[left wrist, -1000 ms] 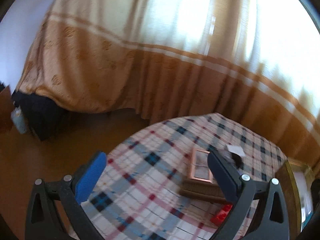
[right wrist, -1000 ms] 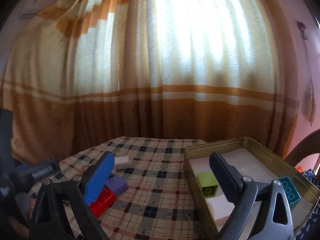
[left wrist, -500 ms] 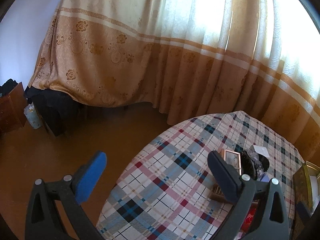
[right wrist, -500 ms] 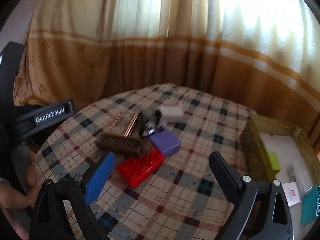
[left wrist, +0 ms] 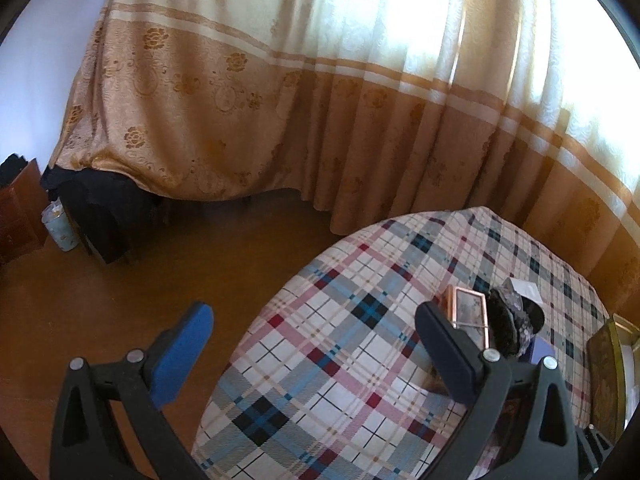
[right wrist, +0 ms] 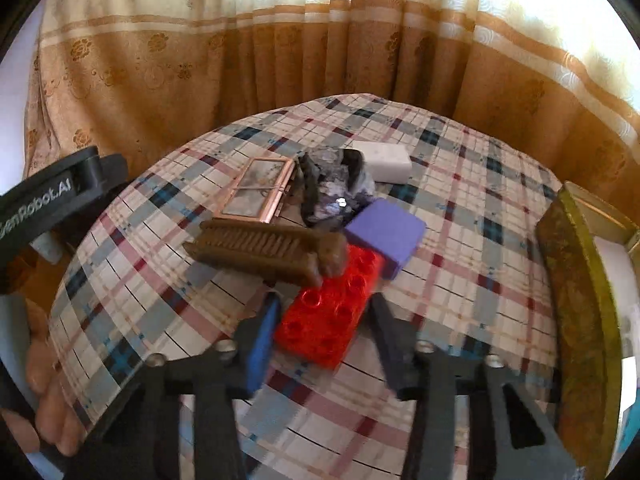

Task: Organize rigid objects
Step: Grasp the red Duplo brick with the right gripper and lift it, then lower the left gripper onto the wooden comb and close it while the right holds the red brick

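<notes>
In the right wrist view a red studded brick lies on the plaid tablecloth, its near end between the fingers of my right gripper, whose jaws are narrowed around it. A brown comb rests on the brick's far end. Behind are a purple block, a dark crumpled piece, a copper-framed glass box and a white block. My left gripper is open and empty at the table's left edge; the glass box shows beside its right finger.
A gold metal tin stands at the right of the table and also shows in the left wrist view. Orange curtains hang behind. The wooden floor lies left of the table. The left gripper's body is at the left.
My right gripper swung left from the tin, came down to the red brick and narrowed its jaws around it. My left gripper drew back toward the table's left edge, still open.
</notes>
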Motion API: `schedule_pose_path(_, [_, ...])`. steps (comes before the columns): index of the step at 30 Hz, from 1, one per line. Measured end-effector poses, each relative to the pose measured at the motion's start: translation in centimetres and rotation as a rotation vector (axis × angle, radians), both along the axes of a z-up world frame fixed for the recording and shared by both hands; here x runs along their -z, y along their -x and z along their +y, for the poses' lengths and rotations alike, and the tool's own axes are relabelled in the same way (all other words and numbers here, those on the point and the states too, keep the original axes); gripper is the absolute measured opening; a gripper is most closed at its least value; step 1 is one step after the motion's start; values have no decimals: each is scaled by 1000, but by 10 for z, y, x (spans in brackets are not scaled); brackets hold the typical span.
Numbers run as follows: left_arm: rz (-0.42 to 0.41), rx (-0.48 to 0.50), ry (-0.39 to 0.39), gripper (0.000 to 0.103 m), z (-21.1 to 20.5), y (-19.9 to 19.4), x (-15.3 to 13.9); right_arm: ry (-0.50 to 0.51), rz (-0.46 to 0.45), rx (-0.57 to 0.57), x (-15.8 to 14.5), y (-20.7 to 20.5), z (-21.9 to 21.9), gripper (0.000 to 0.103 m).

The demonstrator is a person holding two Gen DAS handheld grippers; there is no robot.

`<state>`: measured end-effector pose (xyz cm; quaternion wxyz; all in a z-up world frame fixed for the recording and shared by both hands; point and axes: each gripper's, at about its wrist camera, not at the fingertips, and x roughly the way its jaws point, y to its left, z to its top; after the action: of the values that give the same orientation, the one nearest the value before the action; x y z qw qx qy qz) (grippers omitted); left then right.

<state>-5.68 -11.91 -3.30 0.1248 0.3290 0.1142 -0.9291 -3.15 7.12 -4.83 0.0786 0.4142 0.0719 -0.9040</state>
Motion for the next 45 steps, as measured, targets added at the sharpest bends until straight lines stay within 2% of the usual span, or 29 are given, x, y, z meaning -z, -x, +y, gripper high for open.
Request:
schedule_pose_path(2, [-14, 49, 12, 102, 6, 3, 1, 17, 1, 15, -2, -4, 13, 34])
schedule_pose_path(6, [-33, 188, 41, 102, 22, 9, 2, 126, 30, 62, -8, -14, 44, 34])
schedule_pose_path(9, [-40, 308, 104, 102, 42, 10, 0, 194, 75, 100, -16, -22, 62, 34])
schedule_pose_path(12, [-66, 413, 174, 102, 61, 10, 2, 220, 127, 121, -22, -28, 66, 34])
schedule_pose_path(14, [-87, 410, 163, 102, 64, 7, 1, 221, 156, 127, -26, -33, 66, 34])
schedule_pose_path(16, [-90, 392, 73, 102, 62, 3, -1, 221, 186, 136, -30, -37, 66, 34])
schedule_pose_path(18, [-103, 357, 32, 102, 65, 3, -2, 223, 205, 147, -31, -37, 68, 34])
schedule_pose_path(23, [-173, 213, 6, 102, 85, 18, 1, 247, 231, 185, -34, -40, 79, 34])
schedule_pose_path(28, [-266, 86, 35, 102, 99, 30, 14, 272, 216, 205, -32, -39, 86, 34])
schedule_pose_path(30, [-308, 64, 50, 102, 101, 35, 22, 273, 210, 208, -31, -38, 86, 34])
schedule_pose_path(32, [-352, 80, 45, 103, 100, 37, 33, 275, 206, 203, -30, -37, 86, 34])
schedule_pose_path(34, [-341, 83, 15, 103, 91, 32, 37, 274, 201, 198, -30, -37, 84, 34])
schedule_pose_path(36, [-337, 123, 29, 103, 86, 26, 37, 274, 194, 195, -28, -36, 84, 34])
schedule_pose_path(41, [-329, 269, 47, 85, 72, 11, 33, 272, 194, 194, -28, -37, 83, 34])
schedule_pose_path(45, [-310, 332, 54, 71, 63, 3, 30, 262, 198, 187, -29, -36, 81, 34])
